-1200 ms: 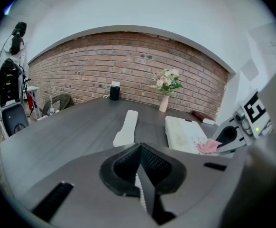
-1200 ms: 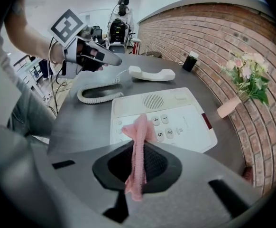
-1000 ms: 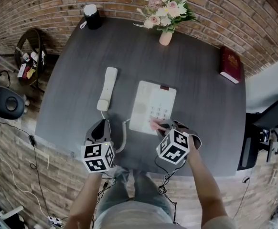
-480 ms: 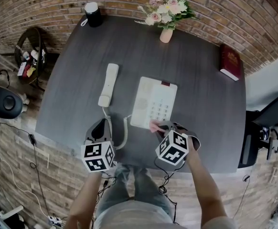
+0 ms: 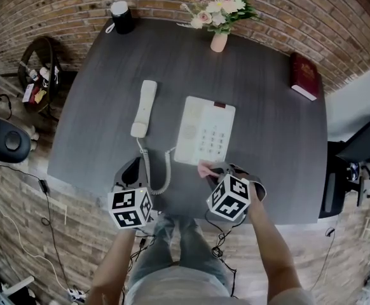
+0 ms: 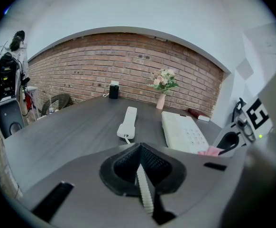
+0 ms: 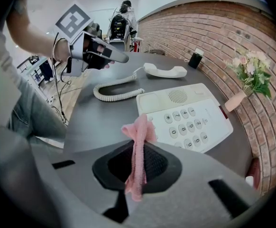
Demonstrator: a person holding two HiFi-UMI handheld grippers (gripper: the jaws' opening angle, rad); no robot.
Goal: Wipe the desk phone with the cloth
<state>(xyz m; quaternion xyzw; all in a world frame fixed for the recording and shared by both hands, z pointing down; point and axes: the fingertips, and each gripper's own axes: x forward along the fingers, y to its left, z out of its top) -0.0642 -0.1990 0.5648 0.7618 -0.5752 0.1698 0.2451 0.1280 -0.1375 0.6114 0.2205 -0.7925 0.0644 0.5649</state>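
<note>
1 desk (image 5: pixel 267 126). 1 desk phone (image 5: pixel 204 131) at its middle, handset (image 5: pixel 143 108) off beside it. Left gripper (image 6: pixel 142 189): closed, empty. Right gripper (image 7: pixel 137 167): clamped on pink cloth (image 7: pixel 139 132), just beside phone's near edge. Likely between strokes; next, press cloth across keypad.

Office setting, dark desk (image 5: pixel 255 107), corded desk phone (image 5: pixel 204 131), red book (image 5: pixel 304 75), brick wall (image 5: pixel 337 24) behind

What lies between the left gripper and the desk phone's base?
The coiled cord, looping over the desk from the handset to the base. The head view shows it beside the left gripper.
</note>
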